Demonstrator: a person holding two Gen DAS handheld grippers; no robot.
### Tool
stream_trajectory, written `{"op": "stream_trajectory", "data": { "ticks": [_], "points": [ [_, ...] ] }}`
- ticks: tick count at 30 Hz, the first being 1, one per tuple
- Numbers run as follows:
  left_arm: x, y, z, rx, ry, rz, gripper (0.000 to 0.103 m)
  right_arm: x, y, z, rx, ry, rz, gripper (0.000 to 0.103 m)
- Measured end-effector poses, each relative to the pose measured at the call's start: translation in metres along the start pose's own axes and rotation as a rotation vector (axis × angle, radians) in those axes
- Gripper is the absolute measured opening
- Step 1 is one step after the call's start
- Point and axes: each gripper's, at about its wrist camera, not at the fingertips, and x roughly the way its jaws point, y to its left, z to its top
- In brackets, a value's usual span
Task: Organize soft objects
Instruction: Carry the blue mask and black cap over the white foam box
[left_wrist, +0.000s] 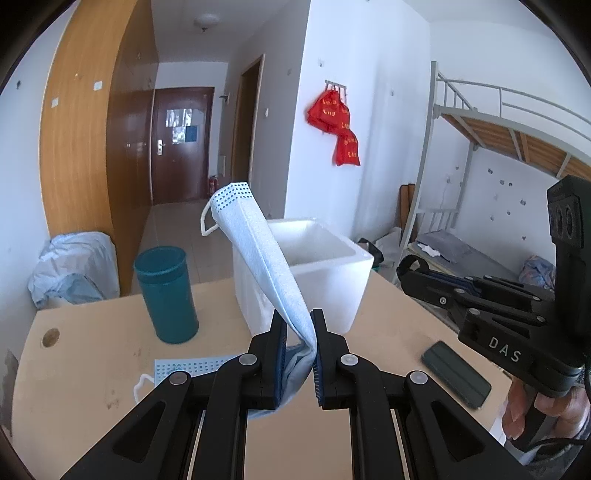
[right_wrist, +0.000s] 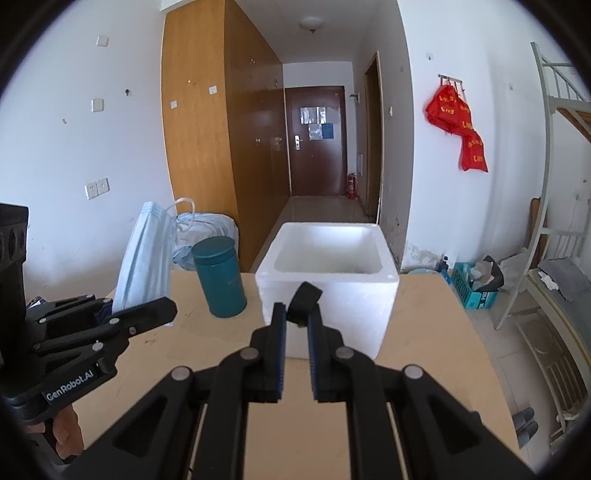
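The box (right_wrist: 328, 291) is sitting on the table (right_wrist: 424, 332), with the canister (right_wrist: 220, 277) standing just left of it. A mask (left_wrist: 258, 258) is hanging up out of the left gripper (left_wrist: 299, 332), in front of the box. Another mask (left_wrist: 188, 369) is lying flat on the table below the canister. A phone (left_wrist: 456, 373) is lying to the right, under the right gripper (right_wrist: 295, 317).

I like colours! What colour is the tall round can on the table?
The tall round can is dark teal, clearest in the left wrist view.
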Motion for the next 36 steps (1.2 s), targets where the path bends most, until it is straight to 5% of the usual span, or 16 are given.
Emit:
{"op": "stream_trajectory", "data": {
  "ticks": [36],
  "points": [
    [0.112, 0.012, 0.054, 0.033, -0.001, -0.042, 0.014, 0.073, -0.044, 0.041, 0.043, 0.012, -0.022, 0.014]
  ]
}}
